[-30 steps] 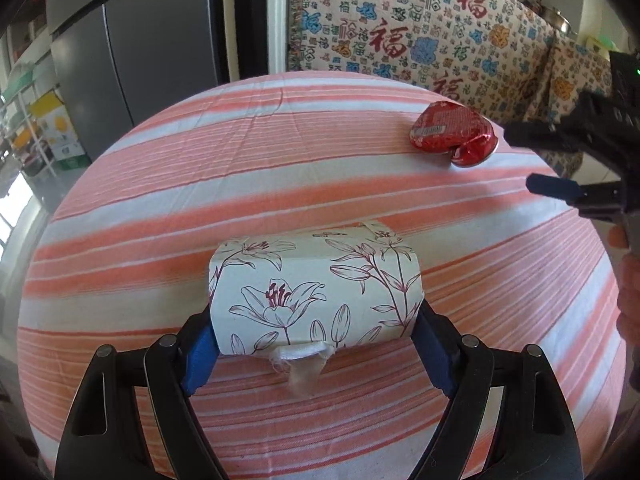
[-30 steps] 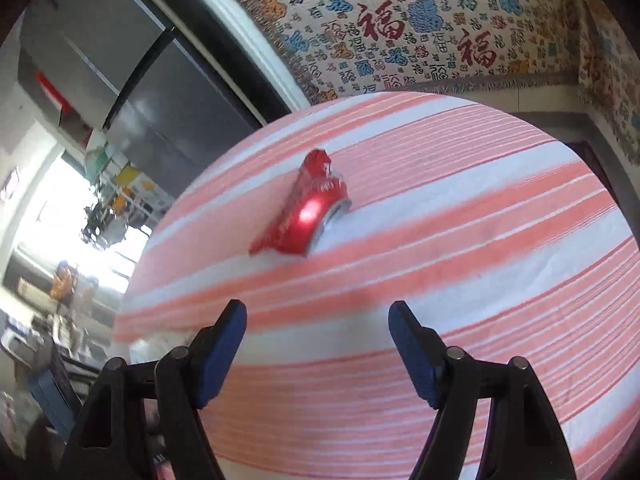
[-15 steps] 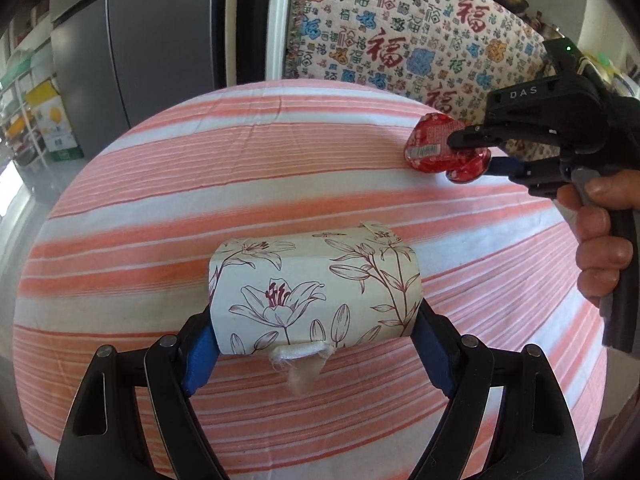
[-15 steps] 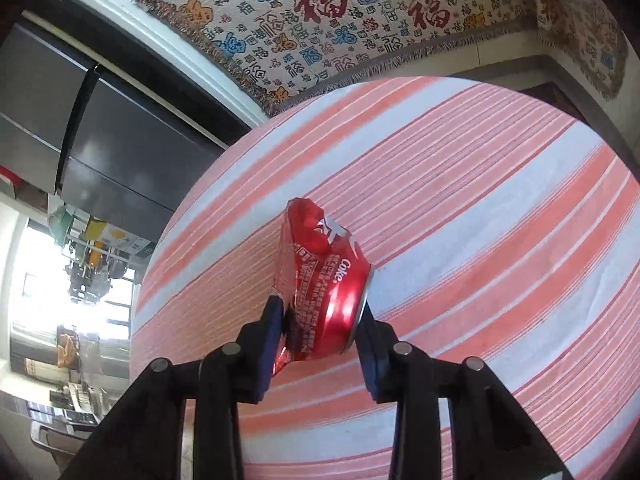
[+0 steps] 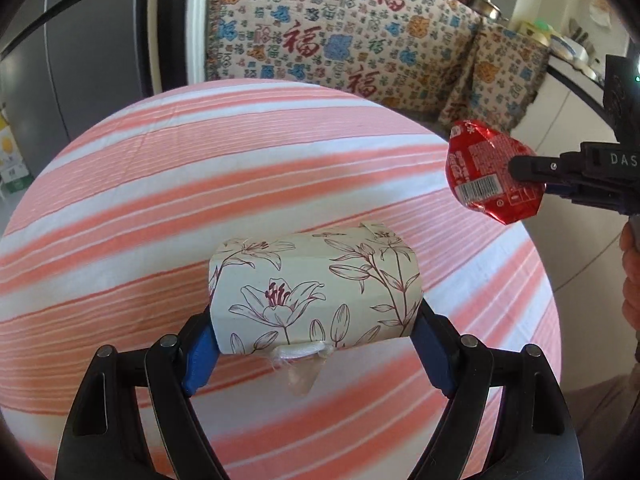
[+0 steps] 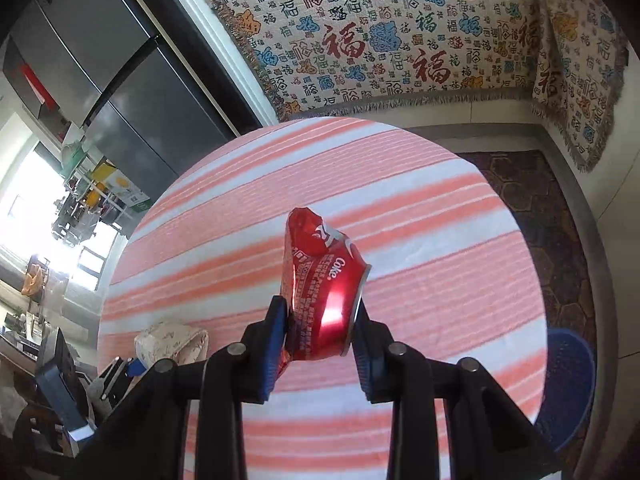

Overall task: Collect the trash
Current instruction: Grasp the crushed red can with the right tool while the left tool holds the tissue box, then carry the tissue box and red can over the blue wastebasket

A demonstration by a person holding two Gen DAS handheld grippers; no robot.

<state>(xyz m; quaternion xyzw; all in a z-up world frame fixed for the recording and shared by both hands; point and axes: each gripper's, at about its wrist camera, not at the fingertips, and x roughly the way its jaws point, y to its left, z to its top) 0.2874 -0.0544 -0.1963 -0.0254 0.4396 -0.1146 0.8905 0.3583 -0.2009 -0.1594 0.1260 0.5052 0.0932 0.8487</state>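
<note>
A crushed red cola can (image 6: 324,288) hangs above the striped round table (image 6: 440,240), lifted clear of the cloth. My right gripper (image 6: 322,336) is closing on it, and both pads press its sides. The left wrist view shows the same can (image 5: 488,176) at the right, off the table's edge, in the right gripper (image 5: 532,180). My left gripper (image 5: 316,344) is shut on a floral tissue box (image 5: 316,292), one pad on each end. A tissue sticks out of the side facing the camera. The box (image 6: 168,344) also shows at lower left in the right wrist view.
A blue basket (image 6: 568,384) stands on the floor past the table's right edge, beside a dark patterned rug (image 6: 532,216). A printed blanket (image 5: 340,40) covers furniture behind the table. A grey fridge (image 6: 120,80) stands at the left. A person's hand (image 5: 630,272) grips the right tool.
The right gripper reached the can on the table, closed on it and lifted it off the cloth. The left gripper kept its hold on the tissue box and shifted slightly.
</note>
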